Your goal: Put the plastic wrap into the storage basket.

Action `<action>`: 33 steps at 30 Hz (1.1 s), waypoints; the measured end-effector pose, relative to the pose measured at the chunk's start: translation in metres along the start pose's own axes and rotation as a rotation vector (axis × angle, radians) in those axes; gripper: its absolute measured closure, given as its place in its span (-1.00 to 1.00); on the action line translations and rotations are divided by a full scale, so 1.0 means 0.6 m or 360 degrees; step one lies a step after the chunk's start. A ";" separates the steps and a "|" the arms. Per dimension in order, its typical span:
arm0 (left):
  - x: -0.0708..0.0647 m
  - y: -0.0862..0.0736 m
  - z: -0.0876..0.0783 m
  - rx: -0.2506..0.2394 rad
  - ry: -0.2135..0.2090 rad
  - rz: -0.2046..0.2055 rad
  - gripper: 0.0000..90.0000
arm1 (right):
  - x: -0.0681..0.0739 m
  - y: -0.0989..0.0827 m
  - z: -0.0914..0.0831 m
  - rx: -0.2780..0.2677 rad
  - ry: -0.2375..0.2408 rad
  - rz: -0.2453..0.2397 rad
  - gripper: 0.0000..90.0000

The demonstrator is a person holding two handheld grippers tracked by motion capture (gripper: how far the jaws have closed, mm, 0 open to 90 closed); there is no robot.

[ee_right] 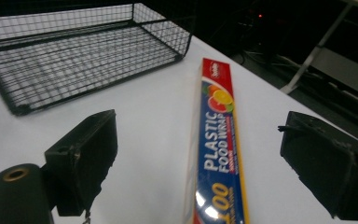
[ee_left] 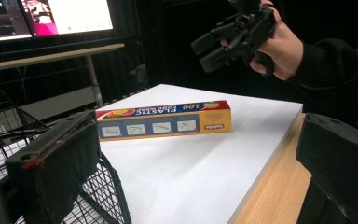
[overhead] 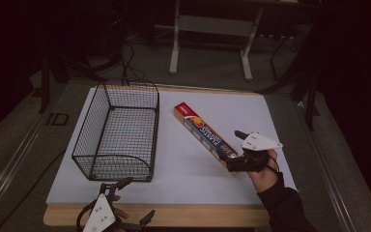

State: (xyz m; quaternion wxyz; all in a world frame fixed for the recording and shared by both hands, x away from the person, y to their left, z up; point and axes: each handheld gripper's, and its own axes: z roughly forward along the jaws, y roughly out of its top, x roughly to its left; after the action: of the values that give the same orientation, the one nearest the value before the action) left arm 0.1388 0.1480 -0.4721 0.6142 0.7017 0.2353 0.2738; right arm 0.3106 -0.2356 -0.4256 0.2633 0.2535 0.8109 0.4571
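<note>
A: Start at the left. What is the left claw (overhead: 134, 200) doing?

B: It sits at the near edge of the table (overhead: 183, 215), jaws spread wide with nothing between them. The wire basket (overhead: 117, 130) stands just ahead of it, its near corner right by the left jaw in the left gripper view. The basket (ee_left: 0, 135) looks empty.

A: And past the basket?

B: A long box (overhead: 205, 131) of plastic food wrap lies flat on the white board (overhead: 174, 174), to the right of the basket and apart from it. From the left claw it is farther out and to the right; in the left gripper view the box (ee_left: 163, 122) lies side-on across the board (ee_left: 186, 172).

A: The right claw (overhead: 235, 153)?

B: Held in the right hand (overhead: 263, 171) at the box's near end. Its jaws are spread too, one on each side of the box (ee_right: 219, 154), which runs away from the claw between them. I cannot tell whether either jaw touches it. The basket (ee_right: 74, 56) is ahead and to the left of that claw.
</note>
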 end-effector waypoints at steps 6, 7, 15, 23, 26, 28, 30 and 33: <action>0.000 0.000 0.000 -0.0002 -0.0001 -0.0001 -1.00 | -0.009 0.019 0.019 0.0038 0.0026 0.0006 -0.78; 0.000 0.000 0.000 -0.0002 -0.0001 -0.0001 -1.00 | -0.009 0.019 0.019 0.0038 0.0026 0.0006 -0.78; 0.001 0.000 -0.001 0.0000 -0.0009 0.0001 -1.00 | -0.023 0.038 0.065 0.0121 0.0110 0.0056 -0.78; 0.001 0.000 -0.002 -0.0001 -0.0013 -0.0006 -1.00 | -0.032 0.044 0.104 0.0162 0.0075 0.0051 -0.78; 0.001 -0.001 -0.001 0.0008 -0.0018 -0.0001 -1.00 | -0.038 0.047 0.121 0.0214 0.0072 0.0076 -0.78; 0.002 -0.002 -0.001 0.0010 -0.0022 -0.0003 -1.00 | -0.043 0.049 0.132 0.0234 0.0084 0.0097 -0.78; 0.002 -0.001 -0.002 0.0009 -0.0021 -0.0003 -1.00 | -0.048 0.050 0.142 0.0249 0.0097 0.0106 -0.78; 0.002 -0.001 -0.002 0.0009 -0.0020 -0.0003 -1.00 | -0.051 0.049 0.158 0.0284 0.0088 0.0115 -0.78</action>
State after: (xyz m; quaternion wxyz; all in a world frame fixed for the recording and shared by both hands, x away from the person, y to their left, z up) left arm 0.1390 0.1500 -0.4727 0.6139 0.7049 0.2328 0.2682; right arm 0.4006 -0.1849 -0.4359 0.2005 0.2922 0.8457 0.3990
